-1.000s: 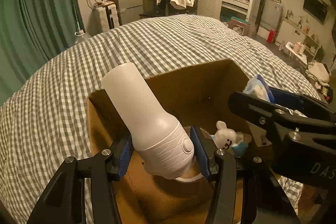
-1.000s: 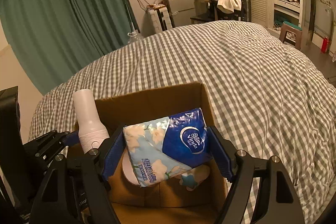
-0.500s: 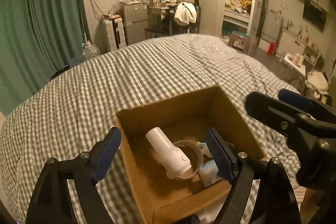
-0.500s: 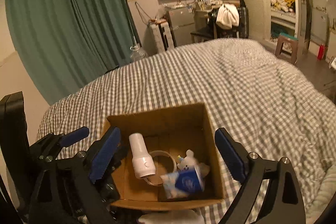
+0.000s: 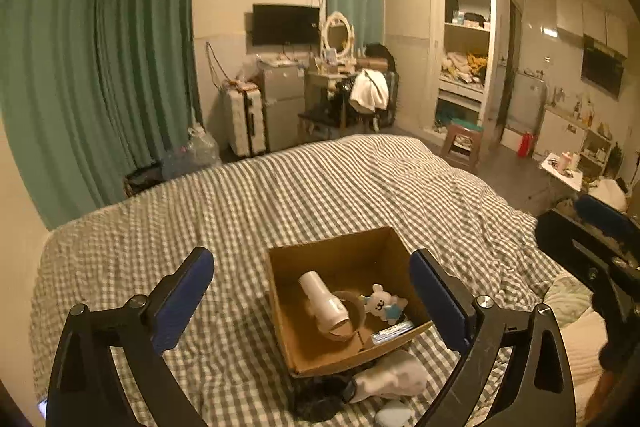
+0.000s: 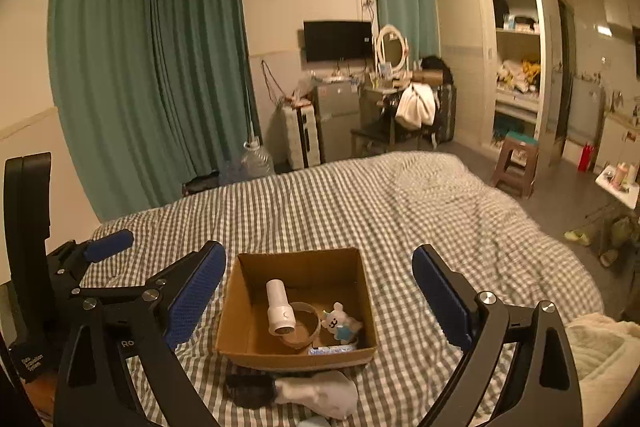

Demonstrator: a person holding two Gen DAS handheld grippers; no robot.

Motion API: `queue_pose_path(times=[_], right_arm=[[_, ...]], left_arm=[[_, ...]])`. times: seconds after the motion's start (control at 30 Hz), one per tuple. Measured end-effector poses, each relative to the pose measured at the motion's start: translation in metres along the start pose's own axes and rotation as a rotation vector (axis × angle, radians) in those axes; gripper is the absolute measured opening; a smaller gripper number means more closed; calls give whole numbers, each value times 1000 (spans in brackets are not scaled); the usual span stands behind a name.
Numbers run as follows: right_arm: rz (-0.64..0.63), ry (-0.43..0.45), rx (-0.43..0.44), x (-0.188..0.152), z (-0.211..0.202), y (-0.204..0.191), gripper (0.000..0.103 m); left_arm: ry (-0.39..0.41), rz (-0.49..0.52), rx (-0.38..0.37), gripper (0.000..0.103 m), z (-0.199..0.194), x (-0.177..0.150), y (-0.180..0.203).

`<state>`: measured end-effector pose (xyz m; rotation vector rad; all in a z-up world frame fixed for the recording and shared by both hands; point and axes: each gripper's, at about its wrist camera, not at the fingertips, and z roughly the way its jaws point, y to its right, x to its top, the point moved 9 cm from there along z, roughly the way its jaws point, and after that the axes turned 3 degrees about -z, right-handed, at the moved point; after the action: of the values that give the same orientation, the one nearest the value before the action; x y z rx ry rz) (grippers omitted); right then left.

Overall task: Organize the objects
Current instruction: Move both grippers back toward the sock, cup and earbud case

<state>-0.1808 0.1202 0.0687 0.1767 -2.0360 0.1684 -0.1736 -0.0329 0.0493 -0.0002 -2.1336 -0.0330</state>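
An open cardboard box (image 5: 288, 323) (image 6: 236, 319) sits on the checked bed cover. Inside it lie a white bottle (image 5: 322, 301) (image 6: 279, 307) resting on a roll of tape (image 5: 354, 315) (image 6: 306, 325), a small white bear toy (image 5: 380, 303) (image 6: 340, 323) and a blue tissue pack (image 5: 392, 331) (image 6: 332, 349). My left gripper (image 5: 312, 301) is open and empty, held high above and in front of the box. My right gripper (image 6: 320, 297) is open and empty too, also well above the box. The left gripper shows at the left of the right wrist view (image 6: 108, 267).
A dark cloth and a white cloth (image 5: 384, 379) (image 6: 316, 397) lie on the cover just in front of the box. A pale blanket (image 6: 600, 351) lies at the right. Beyond the bed stand a suitcase, desk, chair and stool (image 6: 516, 163).
Both grippers let go of their loads, the bottle and the tissue pack, which now lie in the box. Both grippers opened wide and pulled up and back from the box.
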Motion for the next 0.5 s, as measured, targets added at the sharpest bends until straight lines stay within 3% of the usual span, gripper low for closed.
queue_pose_path(times=[0.27, 0.5], right_arm=[[-52, 32, -66, -10, -53, -3, 95], [-44, -10, -75, -46, -54, -5, 95]], left_arm=[[25, -2, -3, 101, -36, -15, 9], [22, 52, -19, 101, -40, -46, 18]])
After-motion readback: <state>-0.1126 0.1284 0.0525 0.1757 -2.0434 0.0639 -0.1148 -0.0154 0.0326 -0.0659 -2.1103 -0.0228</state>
